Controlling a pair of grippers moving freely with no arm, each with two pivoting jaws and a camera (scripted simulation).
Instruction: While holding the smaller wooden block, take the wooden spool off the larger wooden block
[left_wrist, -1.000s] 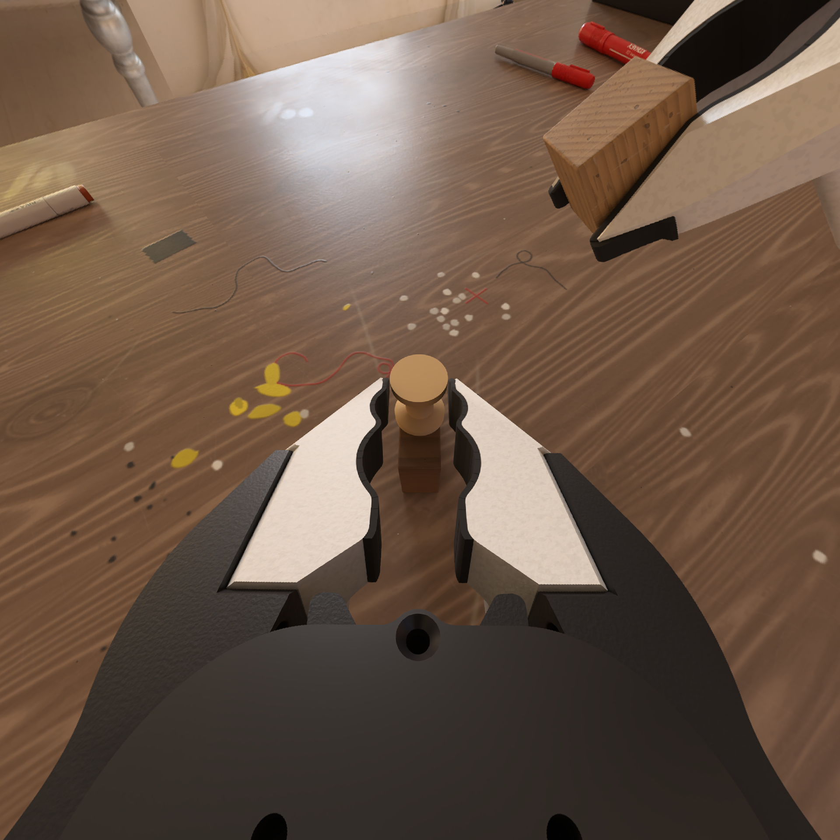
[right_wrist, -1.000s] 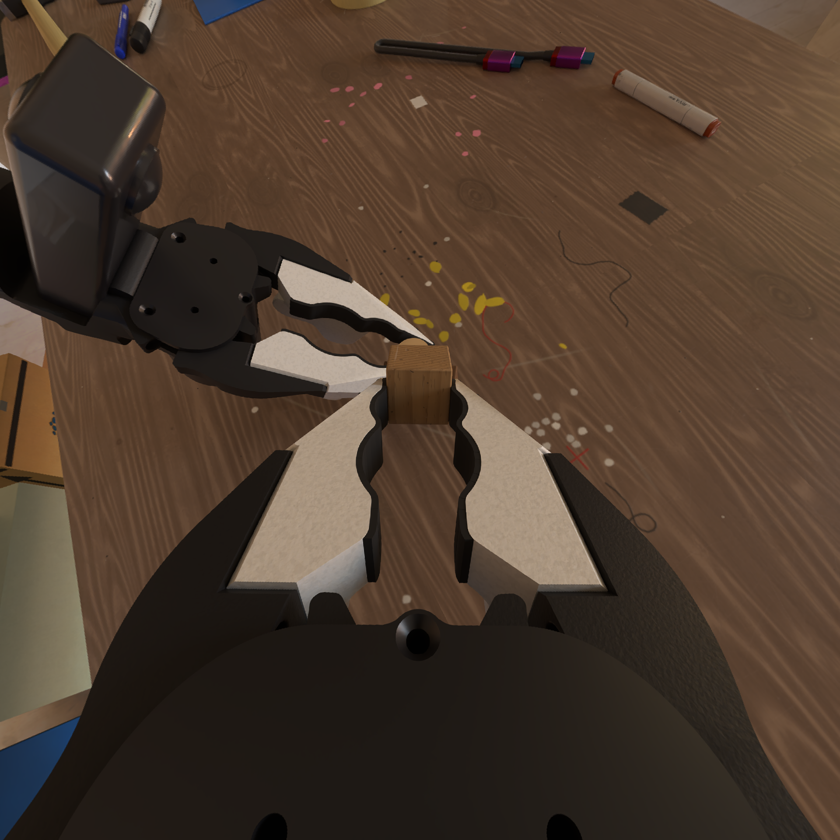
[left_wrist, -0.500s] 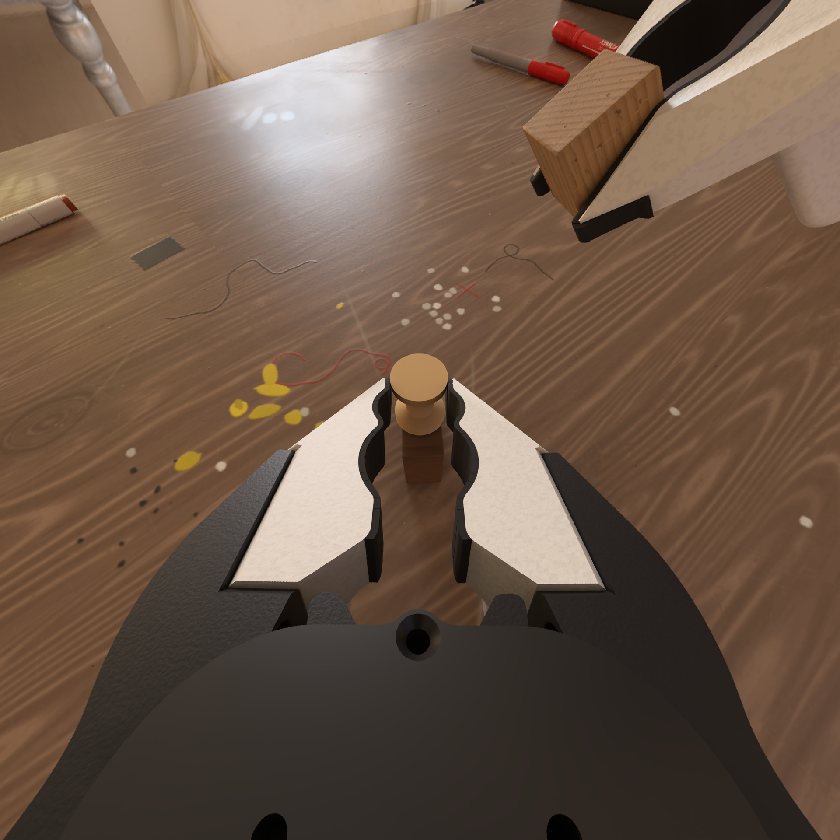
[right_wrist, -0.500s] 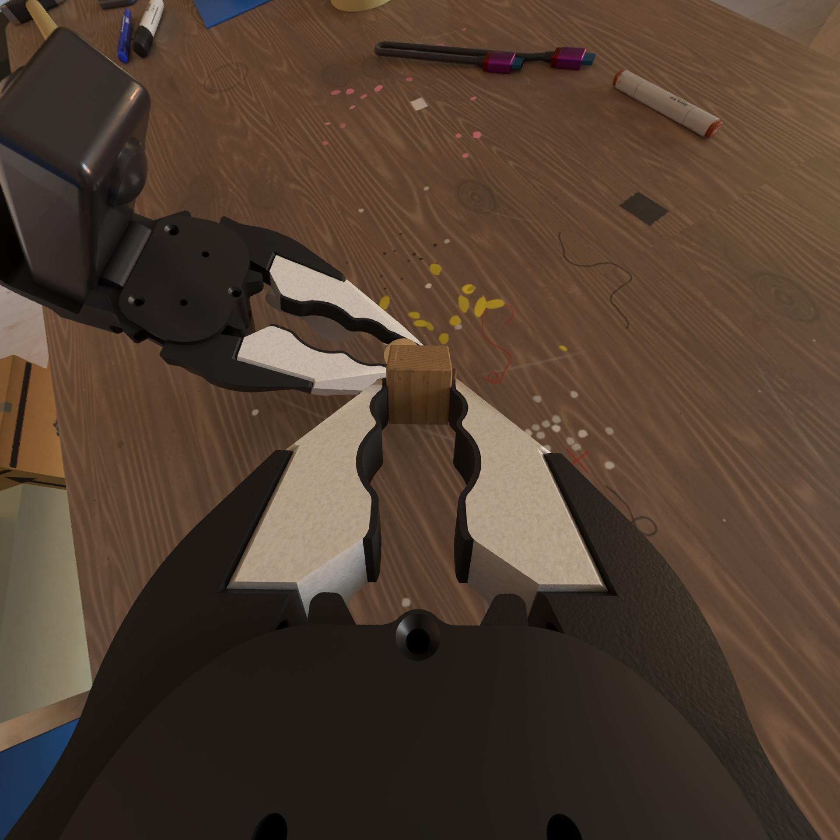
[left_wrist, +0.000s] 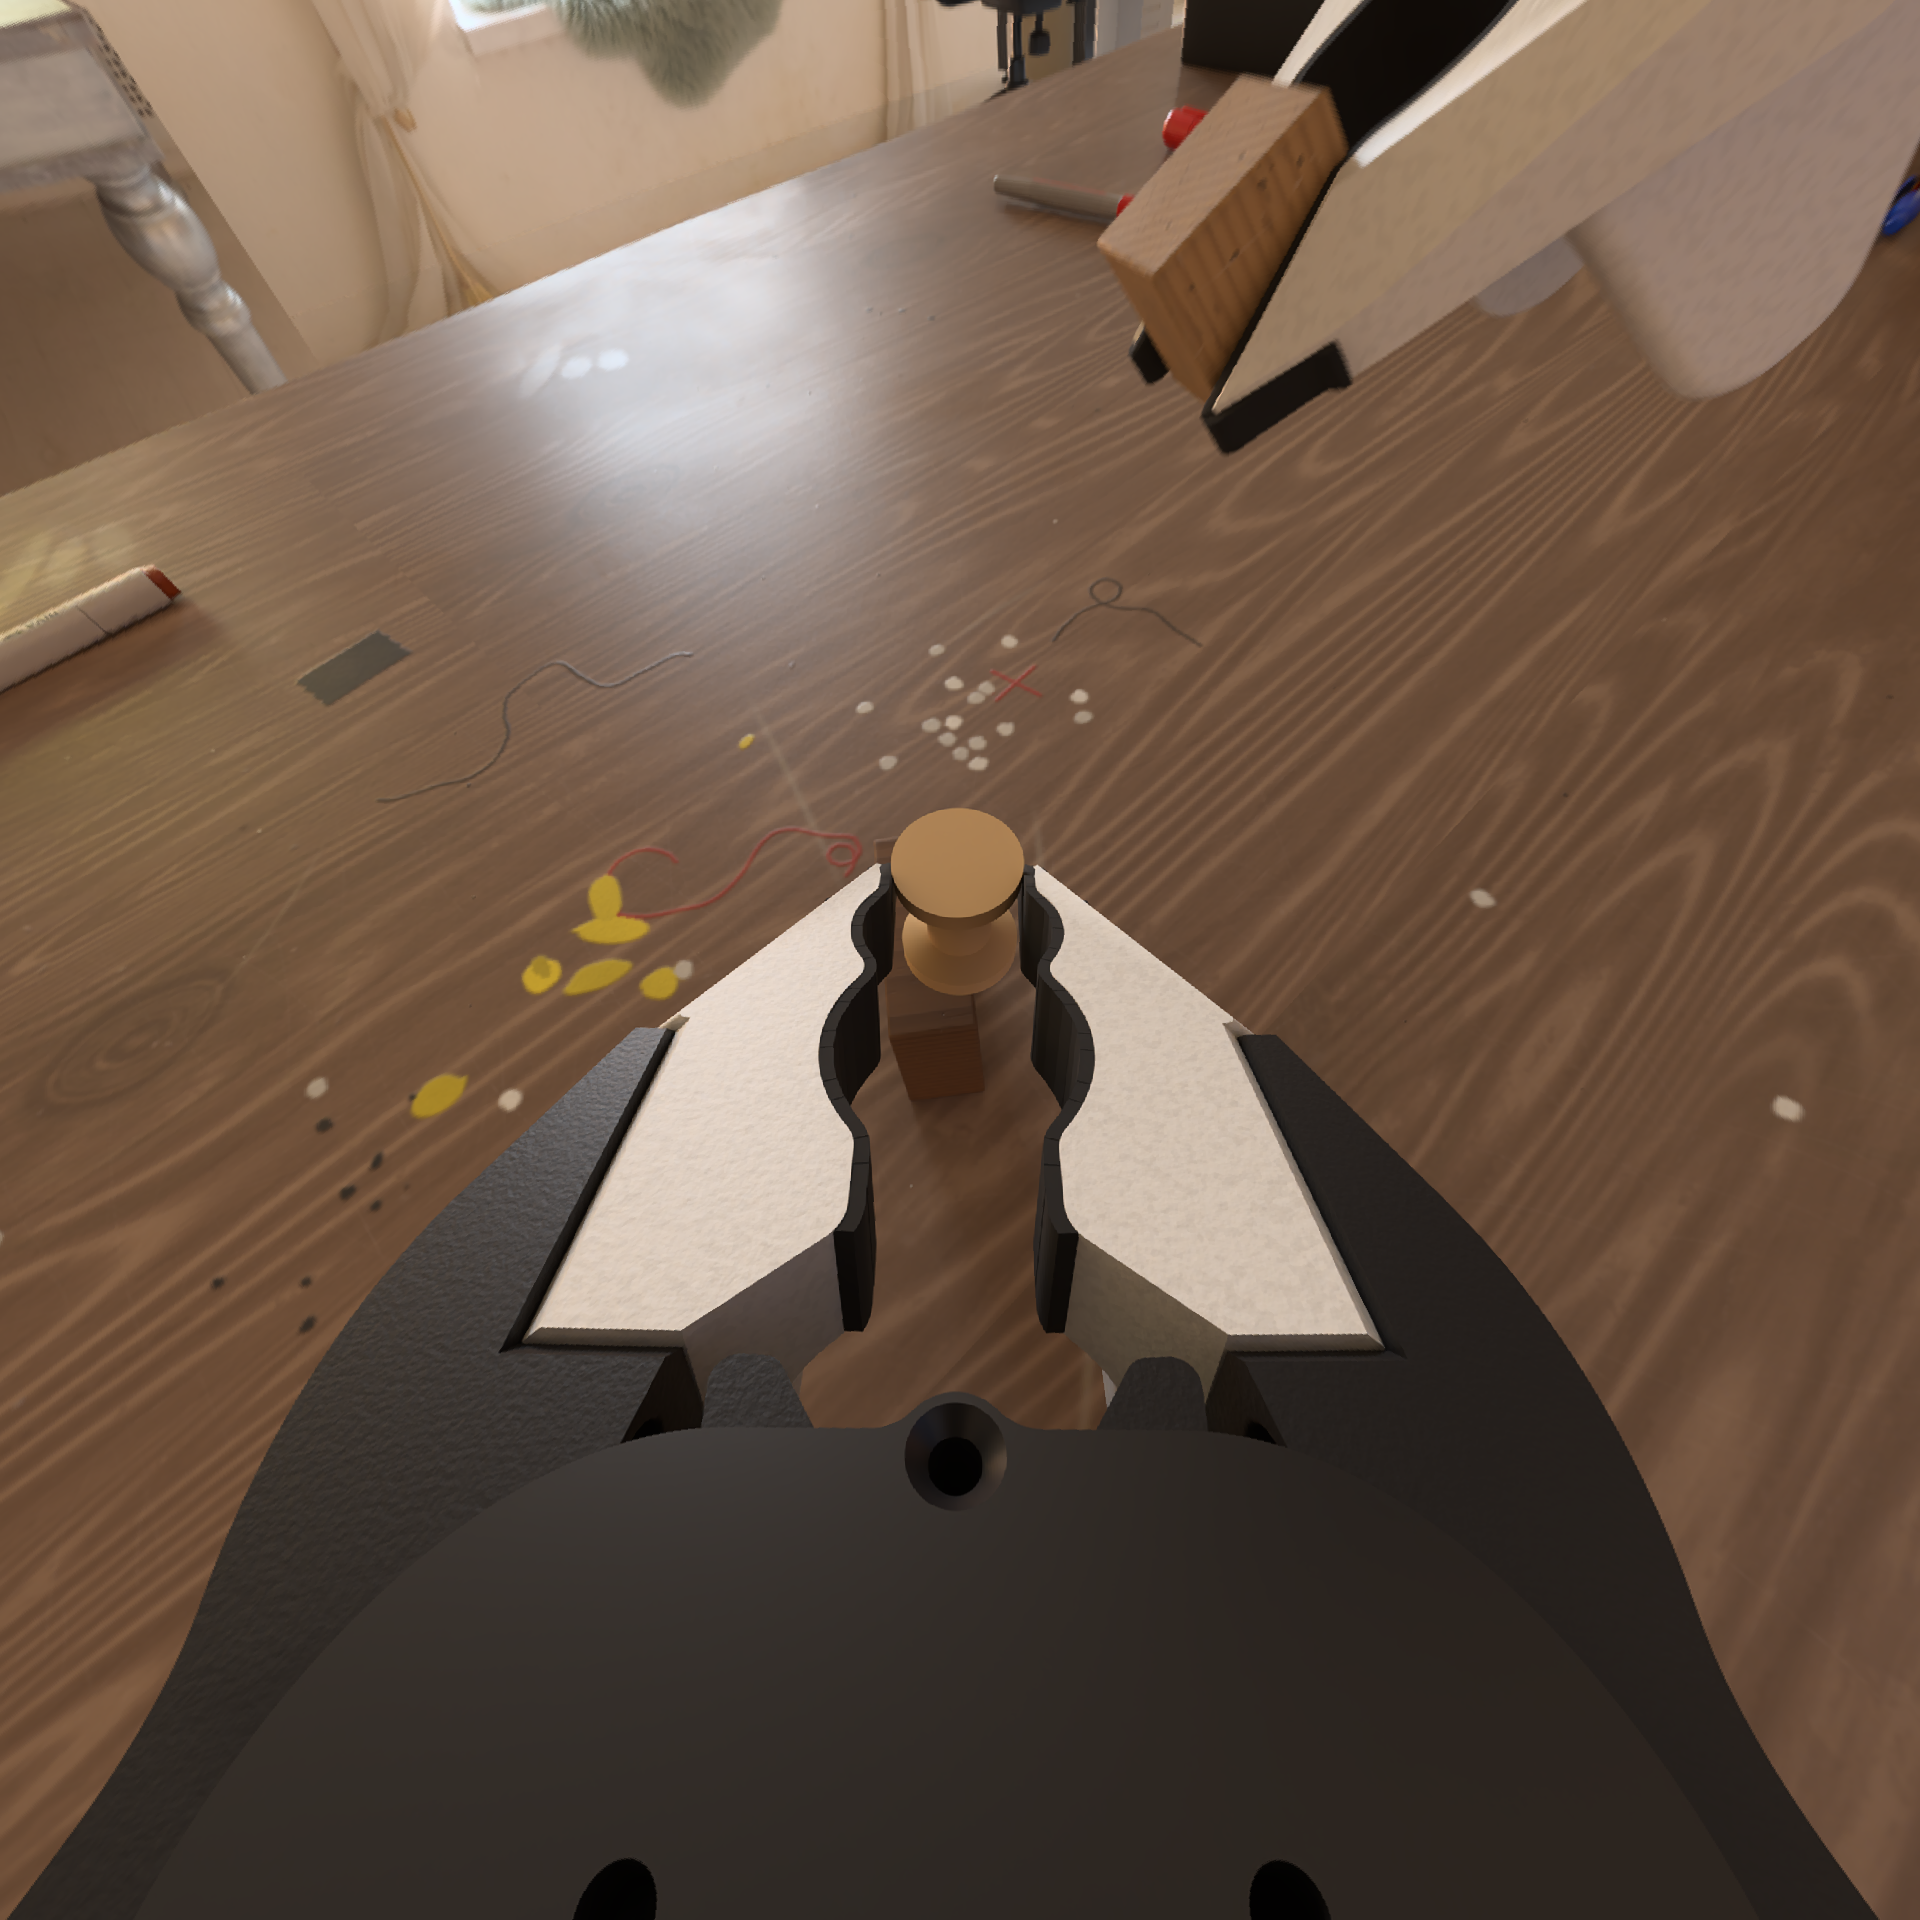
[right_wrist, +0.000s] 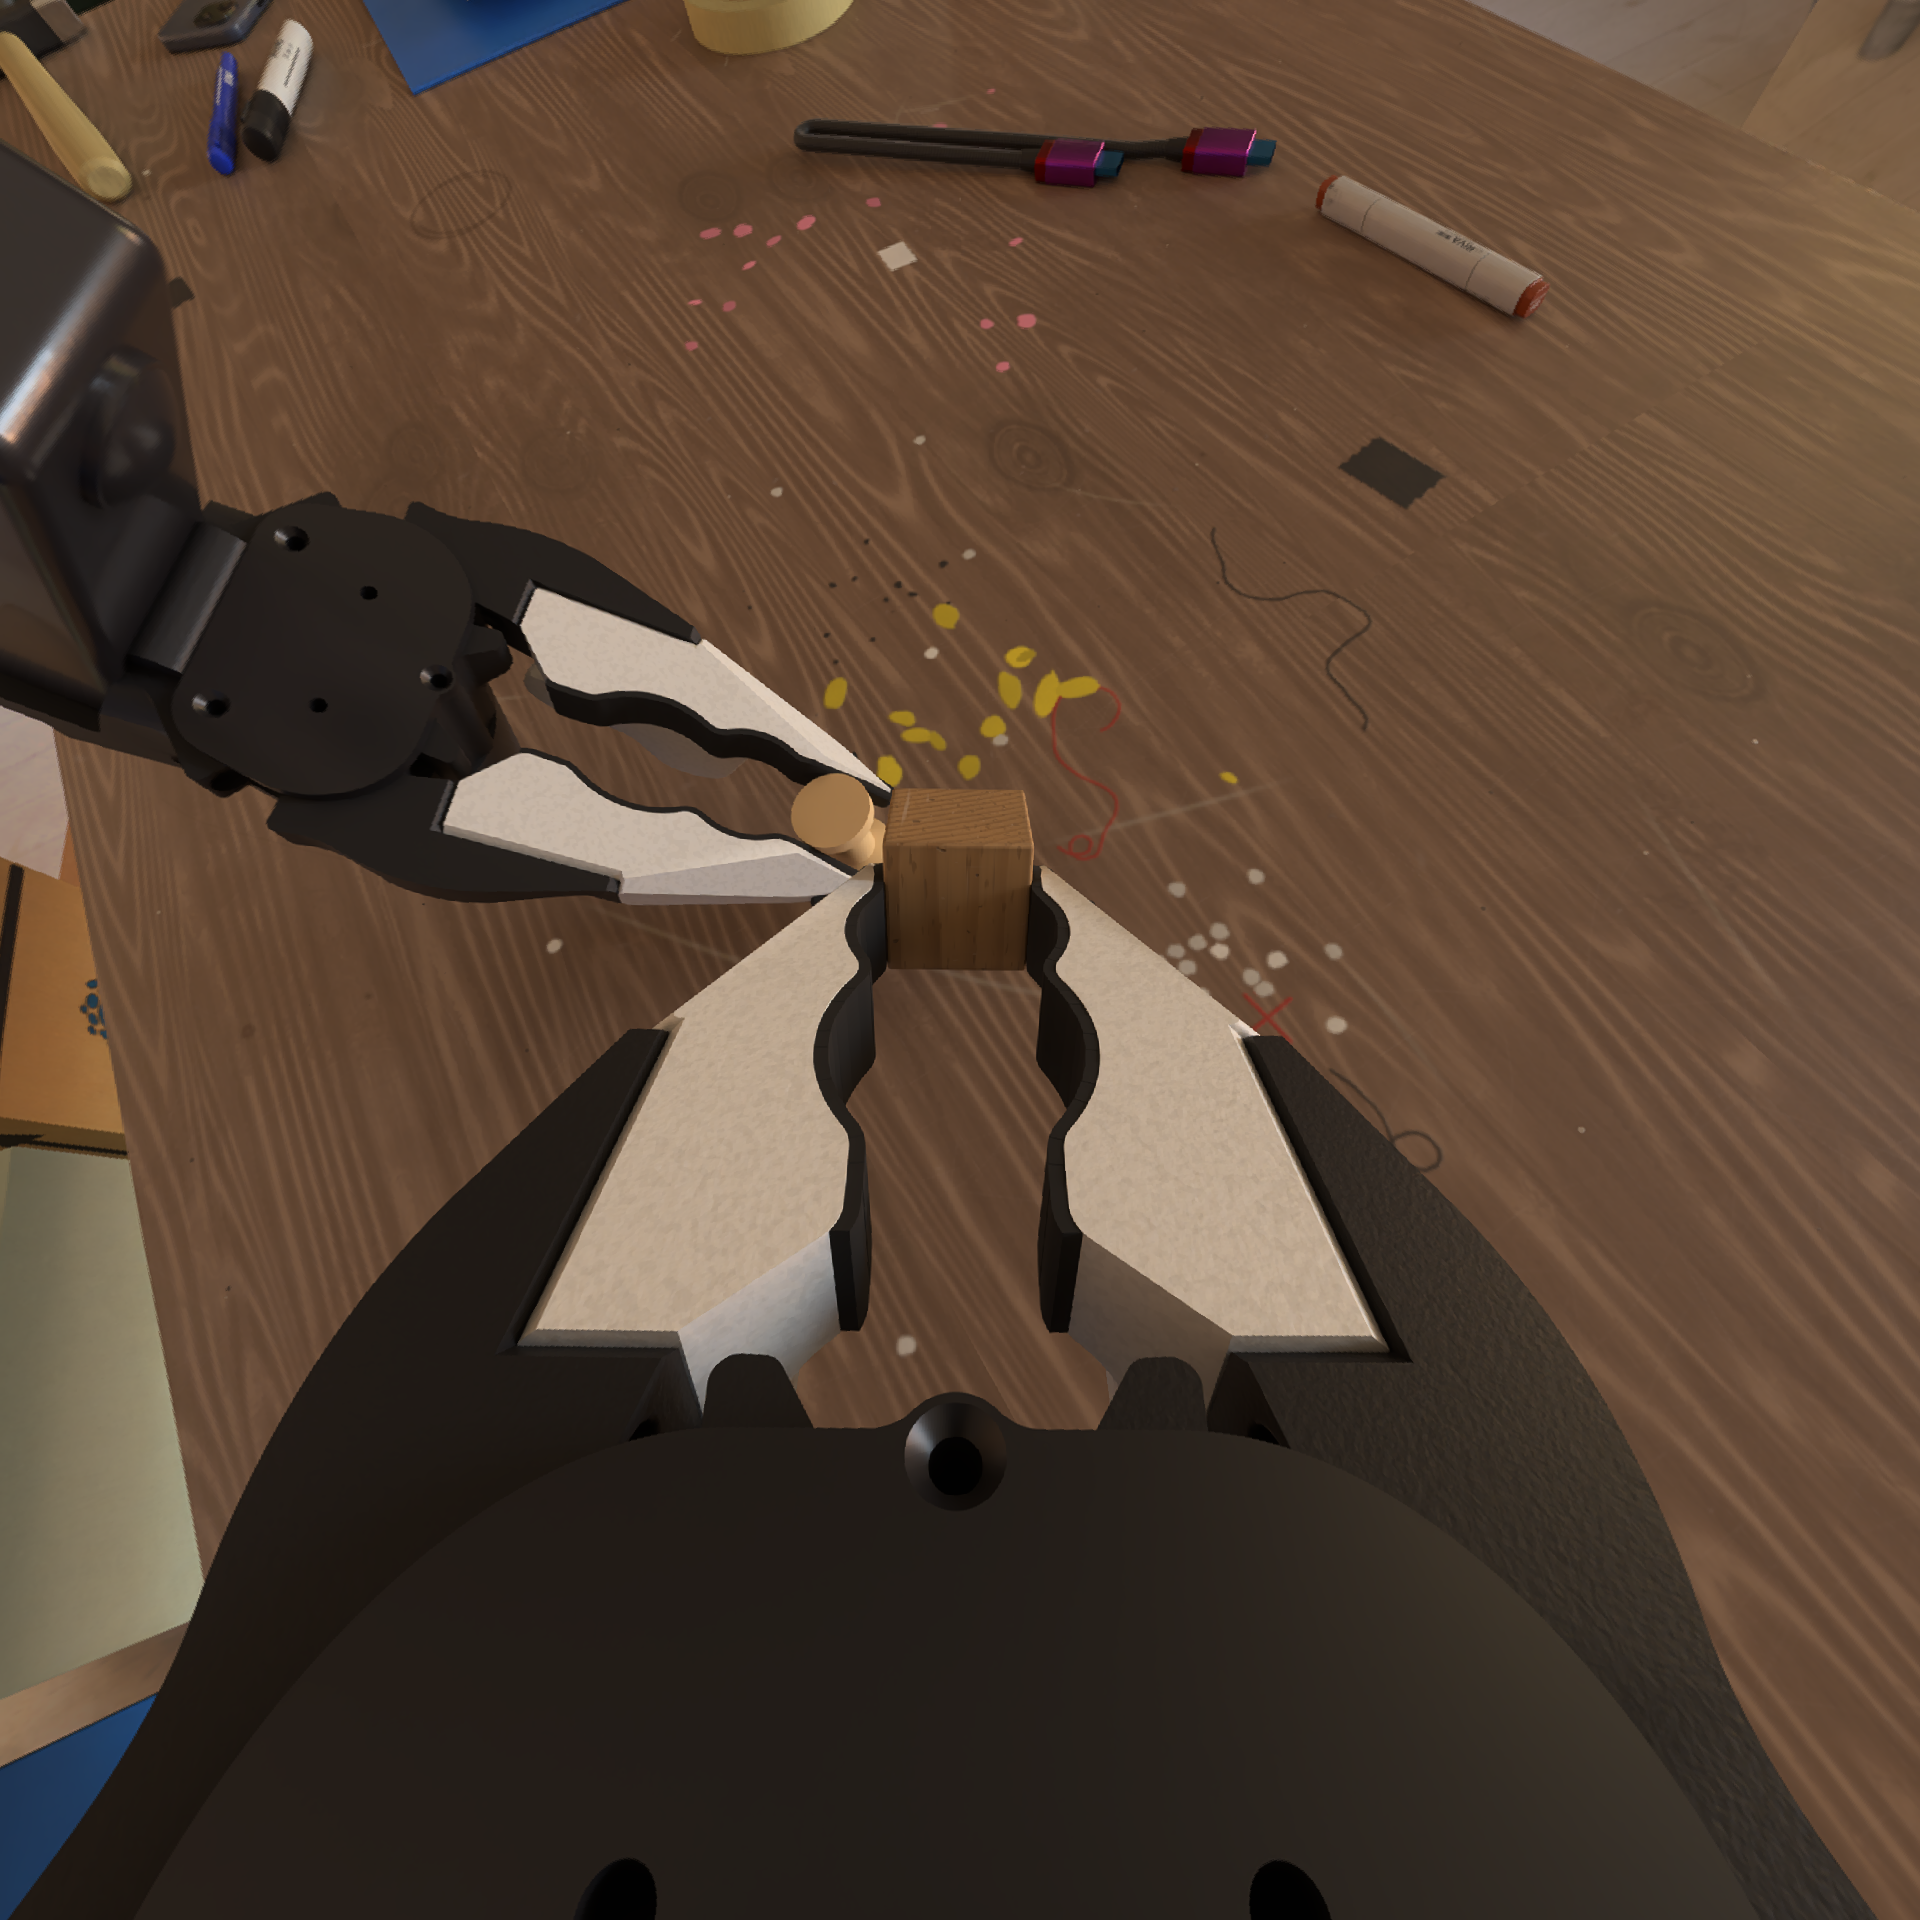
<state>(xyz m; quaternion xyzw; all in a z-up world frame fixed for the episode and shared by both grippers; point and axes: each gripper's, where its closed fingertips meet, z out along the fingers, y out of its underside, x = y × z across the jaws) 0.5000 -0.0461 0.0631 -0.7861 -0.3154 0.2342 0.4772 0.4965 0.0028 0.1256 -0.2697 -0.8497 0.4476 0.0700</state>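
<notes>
Desk (left_wrist: 1351, 831): dark brown wood grain, speckled with yellow, white and pink paint spots.
Wall (left_wrist: 312, 208): warm beige, beyond the desk's far edge.
Curtain (left_wrist: 405, 187): cream, hanging.
Side furniture (left_wrist: 156, 218): pale turned leg at upper left.
Light: soft glare patch on the desk.

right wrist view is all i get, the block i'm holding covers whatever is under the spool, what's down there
Observer: The left wrist view shows a darker wooden block standing on the table, right below the wooden spool.
Operator: is the spool gripped
Observer: Yes, the left tongs are shut on its upper flange, one tip on each side.
Operator: and my block, near the table
Observer: No, seen from the left, the right tongs hold the lighter wooden block in the air, clear of the table.
</notes>
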